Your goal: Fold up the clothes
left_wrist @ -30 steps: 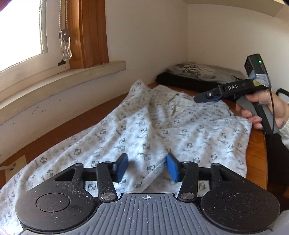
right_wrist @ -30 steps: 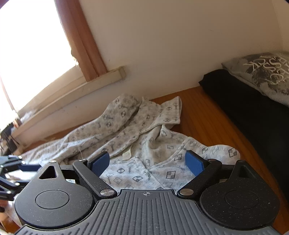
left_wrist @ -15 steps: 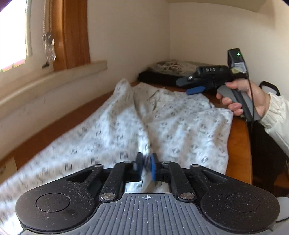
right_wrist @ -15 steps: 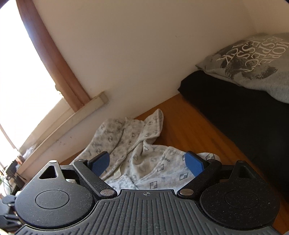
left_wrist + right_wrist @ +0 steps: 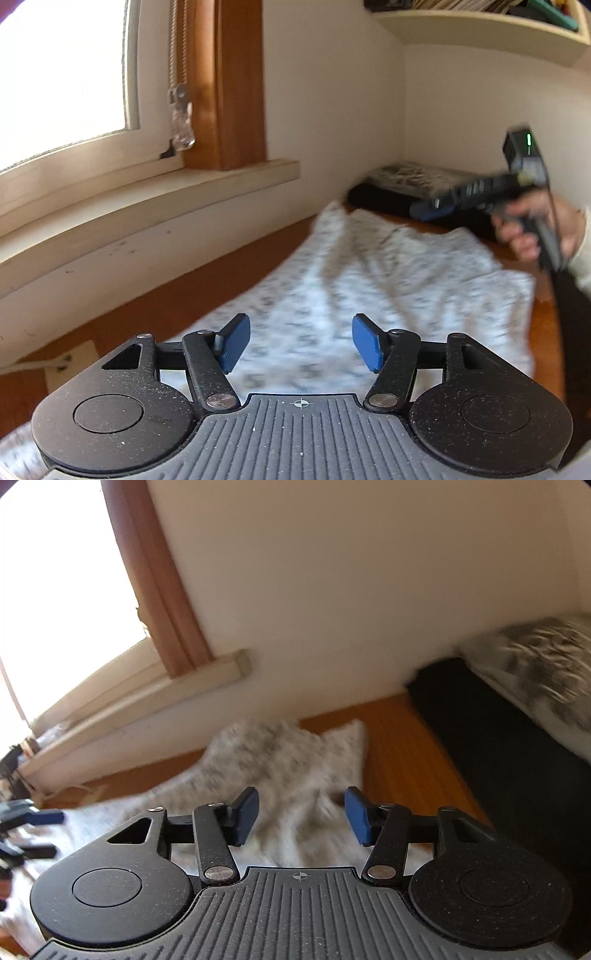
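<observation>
A white patterned garment (image 5: 369, 280) lies spread and rumpled on the wooden table (image 5: 155, 314). It also shows in the right wrist view (image 5: 280, 768), blurred. My left gripper (image 5: 301, 341) is open and empty, just above the garment's near part. My right gripper (image 5: 301, 819) is open and empty above the garment's far end. The right gripper also shows in the left wrist view (image 5: 432, 210), held in a hand at the far right. The left gripper's blue fingertips (image 5: 44, 816) show at the left edge of the right wrist view.
A stack of folded clothes, black (image 5: 498, 746) below and grey printed (image 5: 546, 657) on top, lies at the table's far end against the wall. A window sill (image 5: 147, 199) runs along the left. A shelf (image 5: 480, 26) hangs above the corner.
My left gripper was shut on a fold of the garment half a second ago and is now open and raised. My right gripper's jaws have narrowed a little and it has shifted over the garment.
</observation>
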`<state>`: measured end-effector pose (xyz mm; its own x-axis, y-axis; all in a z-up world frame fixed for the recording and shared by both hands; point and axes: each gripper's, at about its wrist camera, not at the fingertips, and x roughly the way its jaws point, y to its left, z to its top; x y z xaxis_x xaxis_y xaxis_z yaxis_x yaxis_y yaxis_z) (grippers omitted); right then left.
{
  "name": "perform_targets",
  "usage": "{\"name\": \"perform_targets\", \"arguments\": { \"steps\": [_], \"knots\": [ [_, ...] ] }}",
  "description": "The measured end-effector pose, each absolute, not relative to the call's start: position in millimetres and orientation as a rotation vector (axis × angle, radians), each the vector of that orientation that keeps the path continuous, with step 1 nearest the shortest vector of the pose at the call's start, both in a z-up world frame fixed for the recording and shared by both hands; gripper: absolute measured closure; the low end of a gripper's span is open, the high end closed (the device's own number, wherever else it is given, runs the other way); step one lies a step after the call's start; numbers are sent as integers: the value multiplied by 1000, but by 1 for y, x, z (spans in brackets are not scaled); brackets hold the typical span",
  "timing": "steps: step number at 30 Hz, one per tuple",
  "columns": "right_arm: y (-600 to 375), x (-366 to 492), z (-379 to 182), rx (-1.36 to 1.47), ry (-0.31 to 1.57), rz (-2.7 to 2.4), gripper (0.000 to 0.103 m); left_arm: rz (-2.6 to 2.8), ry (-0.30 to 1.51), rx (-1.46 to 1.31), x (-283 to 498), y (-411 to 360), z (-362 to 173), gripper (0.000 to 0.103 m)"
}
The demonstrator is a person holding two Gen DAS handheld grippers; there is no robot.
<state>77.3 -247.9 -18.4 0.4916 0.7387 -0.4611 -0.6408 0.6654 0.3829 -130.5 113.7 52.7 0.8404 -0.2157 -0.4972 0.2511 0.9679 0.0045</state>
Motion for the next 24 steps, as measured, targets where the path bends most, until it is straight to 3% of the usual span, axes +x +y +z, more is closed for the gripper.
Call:
{"name": "perform_targets", "arguments": {
  "steps": [7,12,16,24],
  "knots": [
    [-177,147,-26,313,892,902,38,-220,577,-20,-106,140,32,38],
    [-159,167,-34,416,961,901,26,-210,566,-44,-112,147,34,38],
    [-163,160,-18,403,880,873,26,-200,565,-86,-109,153,33,38],
    [-137,149,-28,289,997,908,30,-168,565,-92,-106,155,32,34]
  ]
}}
